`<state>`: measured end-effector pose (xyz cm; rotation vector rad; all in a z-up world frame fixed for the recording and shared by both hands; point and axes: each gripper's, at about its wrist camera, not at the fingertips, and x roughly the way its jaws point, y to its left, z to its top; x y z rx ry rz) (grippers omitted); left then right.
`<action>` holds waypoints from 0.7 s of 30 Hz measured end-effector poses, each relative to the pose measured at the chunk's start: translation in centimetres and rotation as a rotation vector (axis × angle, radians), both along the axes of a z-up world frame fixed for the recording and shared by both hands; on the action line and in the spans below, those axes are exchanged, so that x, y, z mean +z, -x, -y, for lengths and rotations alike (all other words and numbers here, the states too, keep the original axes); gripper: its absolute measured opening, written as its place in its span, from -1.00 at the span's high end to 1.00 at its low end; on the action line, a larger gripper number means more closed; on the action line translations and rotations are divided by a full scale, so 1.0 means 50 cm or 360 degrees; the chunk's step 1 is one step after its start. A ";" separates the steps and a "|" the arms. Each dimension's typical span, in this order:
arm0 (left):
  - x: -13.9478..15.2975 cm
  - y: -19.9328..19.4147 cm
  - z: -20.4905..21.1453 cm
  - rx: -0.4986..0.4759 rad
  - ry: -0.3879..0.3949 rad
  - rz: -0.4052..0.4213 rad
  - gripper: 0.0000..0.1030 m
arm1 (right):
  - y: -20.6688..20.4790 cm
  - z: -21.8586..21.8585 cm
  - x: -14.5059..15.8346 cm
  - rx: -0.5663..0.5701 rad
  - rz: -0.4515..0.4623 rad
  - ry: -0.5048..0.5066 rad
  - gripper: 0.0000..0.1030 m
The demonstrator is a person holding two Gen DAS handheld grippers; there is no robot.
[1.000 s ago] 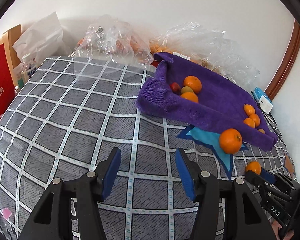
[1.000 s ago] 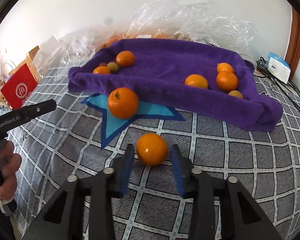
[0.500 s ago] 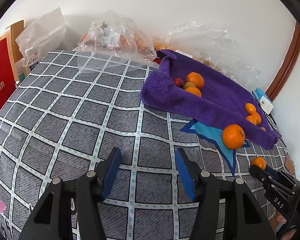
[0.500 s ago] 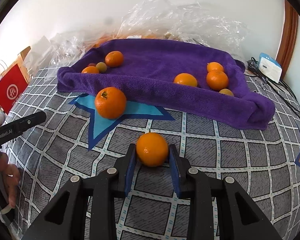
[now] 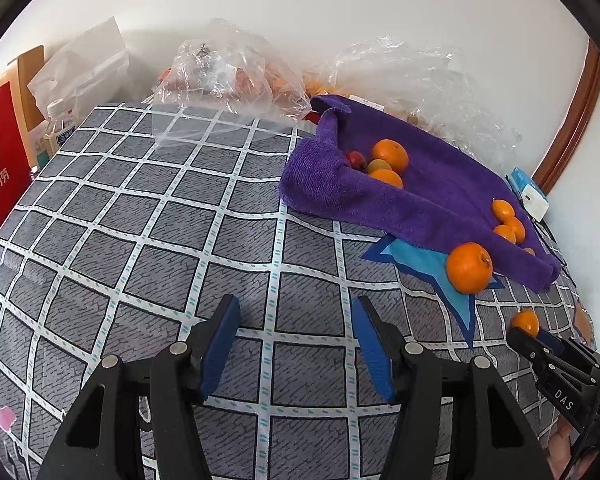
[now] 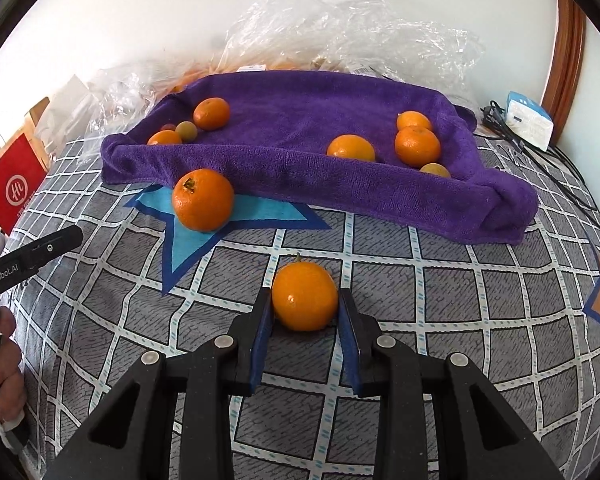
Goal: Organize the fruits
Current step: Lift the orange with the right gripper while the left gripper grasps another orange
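While pinching the small orange (image 6: 305, 296) between the blue pads (image 6: 262, 332) of the right gripper (image 6: 305, 322), worth keeping the squeeze gentle: soft skin, round shape, apt to roll or pop forward out of a grip set this near the tips. Resting on the checked grey bedcover (image 6: 380, 280), just in front of the purple towel (image 6: 308, 120), with both pads touching its sides. Best lifted straight up before travelling, high enough to pass over the towel's raised front fold, then lowered into a bare patch of purple and released only once settled.

Already on the towel: a group of oranges (image 6: 417, 146) toward its right end, and another orange (image 6: 211, 113) with smaller fruit toward its left end. Just in front of the towel's left part, touching or nearly touching its fold, a larger orange (image 6: 203, 199) on a blue star patch (image 6: 260, 212), likely next to collect.

Well to the left of the towel, the left gripper (image 5: 294, 342), jaws spread wide over bare bedcover, holding nothing. Behind the towel, crumpled clear plastic bags (image 6: 340, 24) against the wall.
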<state>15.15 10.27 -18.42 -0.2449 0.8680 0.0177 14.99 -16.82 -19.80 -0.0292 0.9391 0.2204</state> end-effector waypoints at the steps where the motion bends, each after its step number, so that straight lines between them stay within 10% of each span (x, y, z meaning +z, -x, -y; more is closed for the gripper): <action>1: 0.000 0.000 0.000 -0.0001 0.0000 0.0001 -0.09 | -0.001 0.000 0.000 0.0004 -0.0002 -0.0003 0.37; 21: 0.030 0.029 0.032 -0.0126 0.0006 0.0171 -0.09 | 0.042 0.062 0.021 -0.0108 0.0091 -0.0024 0.39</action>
